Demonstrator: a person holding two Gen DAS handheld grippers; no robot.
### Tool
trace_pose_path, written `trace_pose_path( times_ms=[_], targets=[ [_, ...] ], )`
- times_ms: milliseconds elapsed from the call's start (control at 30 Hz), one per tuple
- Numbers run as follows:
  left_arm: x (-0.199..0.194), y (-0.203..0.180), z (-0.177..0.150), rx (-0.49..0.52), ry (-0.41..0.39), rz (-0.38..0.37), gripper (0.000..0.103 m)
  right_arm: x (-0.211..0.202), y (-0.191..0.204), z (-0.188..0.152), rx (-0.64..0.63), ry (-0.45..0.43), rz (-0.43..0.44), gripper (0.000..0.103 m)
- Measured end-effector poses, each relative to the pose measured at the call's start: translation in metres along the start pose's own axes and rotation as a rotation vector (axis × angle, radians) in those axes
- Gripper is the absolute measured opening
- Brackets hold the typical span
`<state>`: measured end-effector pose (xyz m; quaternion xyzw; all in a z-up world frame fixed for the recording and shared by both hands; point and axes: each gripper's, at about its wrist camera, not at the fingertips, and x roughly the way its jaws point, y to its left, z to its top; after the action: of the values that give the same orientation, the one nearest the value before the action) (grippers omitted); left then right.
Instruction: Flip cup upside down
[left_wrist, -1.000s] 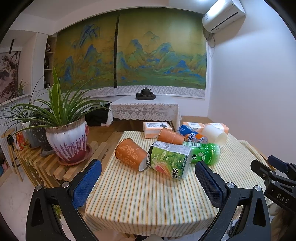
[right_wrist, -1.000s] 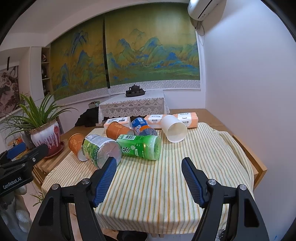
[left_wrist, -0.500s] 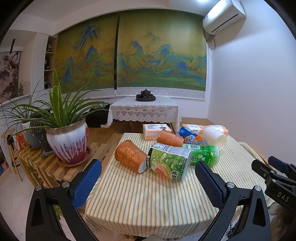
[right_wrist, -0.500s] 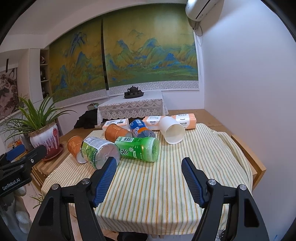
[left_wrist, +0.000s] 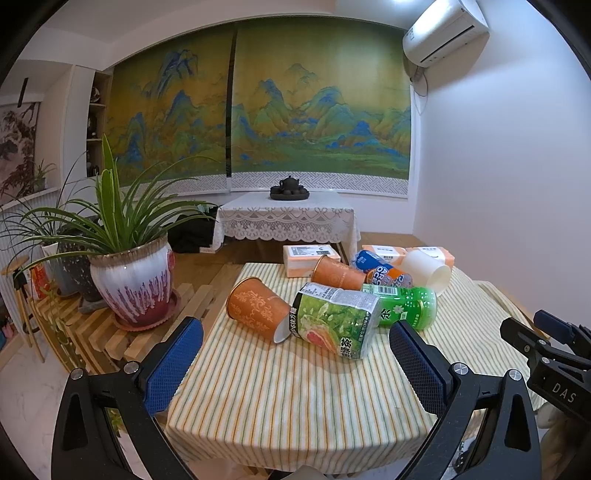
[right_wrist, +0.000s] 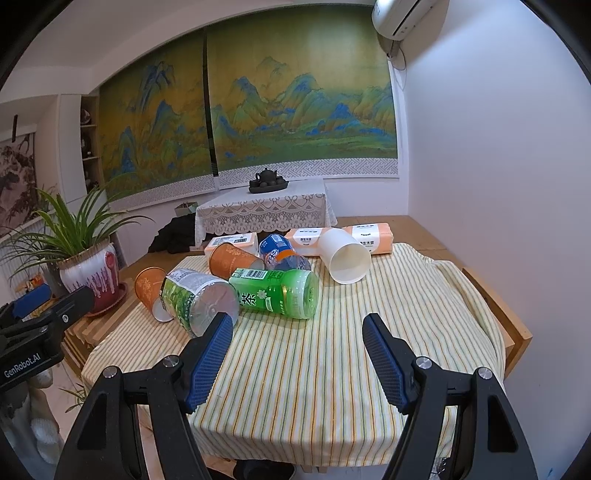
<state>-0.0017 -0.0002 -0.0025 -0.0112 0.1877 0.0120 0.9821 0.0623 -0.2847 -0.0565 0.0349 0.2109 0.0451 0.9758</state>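
Note:
A white paper cup (right_wrist: 345, 256) lies on its side on the striped tablecloth (right_wrist: 332, 354), mouth toward me; it also shows in the left wrist view (left_wrist: 428, 268). Two orange paper cups lie on their sides: one at the left (left_wrist: 256, 308) (right_wrist: 149, 290), one further back (left_wrist: 338, 273) (right_wrist: 231, 260). My left gripper (left_wrist: 295, 365) is open and empty, over the table's near left edge, short of the cups. My right gripper (right_wrist: 297, 354) is open and empty, over the near middle of the cloth.
A large green tea bottle (left_wrist: 336, 319) (right_wrist: 197, 301), a smaller green bottle (right_wrist: 277, 291) and a blue and orange bottle (right_wrist: 282, 253) lie among the cups. Tissue packs (right_wrist: 334, 238) lie at the back. A potted plant (left_wrist: 131, 273) stands to the left. A wall (right_wrist: 498, 184) is on the right.
Both views have crept slightly closer to the table. Nothing on the table has moved and both grippers stay open.

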Motion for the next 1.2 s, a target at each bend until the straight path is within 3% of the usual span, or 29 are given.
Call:
trace_pose_path(
  times_ms=[633,700,1033,1200],
  targets=[
    [0.012,-0.001,-0.001,-0.003,0.023,-0.005,0.102,0.015,-0.005,-0.001,0.003,0.027,0.006,0.072],
    [0.016,0.0,0.0,-0.005,0.031,-0.006,0.102,0.019,-0.006,-0.001,-0.006,0.03,0.021,0.081],
    [0.032,0.004,0.001,-0.006,0.048,0.009,0.102,0.059,-0.02,0.021,-0.093,0.077,0.088,0.081],
    [0.042,0.003,0.001,0.004,0.063,0.01,0.102,0.085,-0.03,0.035,-0.156,0.112,0.164,0.081]
  ],
)
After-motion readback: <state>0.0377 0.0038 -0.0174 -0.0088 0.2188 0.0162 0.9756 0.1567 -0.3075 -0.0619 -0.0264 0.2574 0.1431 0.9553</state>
